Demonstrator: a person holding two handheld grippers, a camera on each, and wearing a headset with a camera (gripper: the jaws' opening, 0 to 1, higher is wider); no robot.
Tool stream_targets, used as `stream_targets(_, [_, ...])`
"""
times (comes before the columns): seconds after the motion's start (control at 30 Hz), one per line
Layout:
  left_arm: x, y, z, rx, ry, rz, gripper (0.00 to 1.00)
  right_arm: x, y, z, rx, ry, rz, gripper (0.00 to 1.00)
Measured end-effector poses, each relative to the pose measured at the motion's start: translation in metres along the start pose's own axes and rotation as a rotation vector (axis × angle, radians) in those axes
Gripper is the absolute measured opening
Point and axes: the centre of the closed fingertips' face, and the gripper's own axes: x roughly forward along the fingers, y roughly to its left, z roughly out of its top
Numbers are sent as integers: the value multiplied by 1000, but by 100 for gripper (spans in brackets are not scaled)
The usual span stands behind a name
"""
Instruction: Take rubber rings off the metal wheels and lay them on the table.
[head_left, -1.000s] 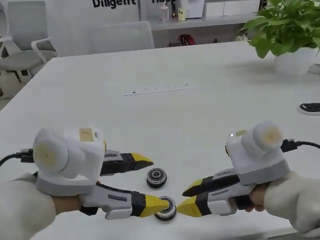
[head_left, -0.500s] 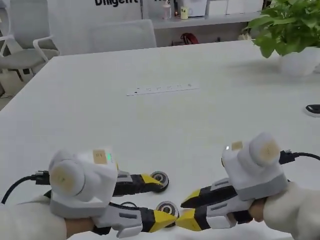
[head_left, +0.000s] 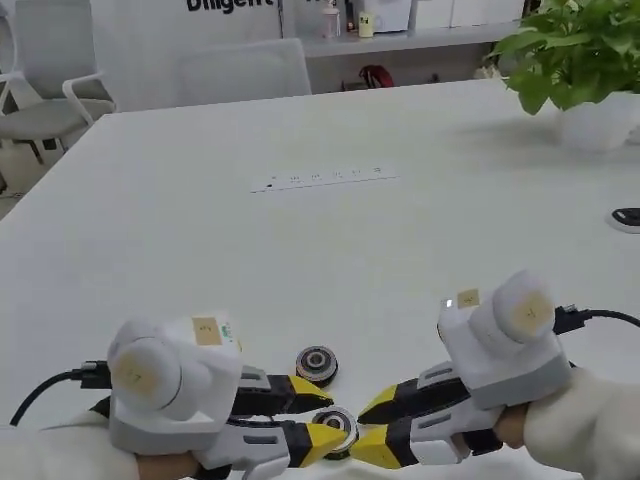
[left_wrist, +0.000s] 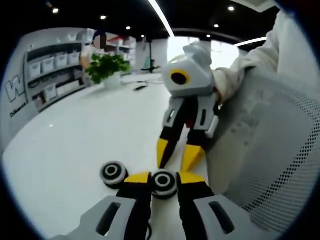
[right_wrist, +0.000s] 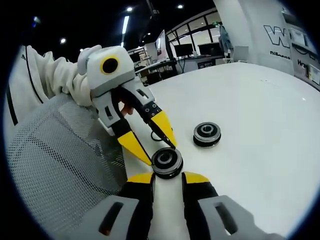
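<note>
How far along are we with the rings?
Done: nothing yet; near wheel and far wheel both wear their black rings. In hand: left tongs straddle the near wheel, right tongs open at its edge. Left: strip both rings and lay them on the table.

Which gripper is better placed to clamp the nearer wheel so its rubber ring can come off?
Left. The left gripper has a jaw on either side of the nearer wheel; the right gripper, jaws open, has its tips just short of it.

Two metal wheels (head_left: 316, 364) (head_left: 334, 424), two hand-held grippers (head_left: 322, 413) (head_left: 363, 428), one table (head_left: 300, 240), one potted plant (head_left: 572, 50), two chairs (head_left: 40, 85) (head_left: 245, 70).
</note>
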Motion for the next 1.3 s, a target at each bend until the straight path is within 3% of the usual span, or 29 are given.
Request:
stream_targets(0.27, [1, 1, -10, 27, 36, 12, 20, 2, 1, -2, -11, 12, 2, 17])
stream_targets(0.3, [1, 0, -6, 30, 15, 11, 20, 2, 1, -2, -9, 9, 2, 17])
stream_targets(0.47, [1, -3, -8, 63, 22, 8, 16, 3, 0, -2, -13, 4, 2, 16])
stream_targets(0.87, [1, 0, -9, 41, 10, 14, 14, 2, -1, -4, -68, 14, -7, 9])
stream_targets(1.0, [1, -1, -9, 41, 8, 14, 14, 0, -5, -3, -82, 9, -26, 1])
stream_targets(1.13, [2, -1, -9, 42, 2, 14, 14, 1, -5, -4, -63, 18, -26, 0])
stream_targets(1.3, [2, 0, -8, 40, 1, 20, 14, 0, -9, -4, 16, 12, -25, 0])
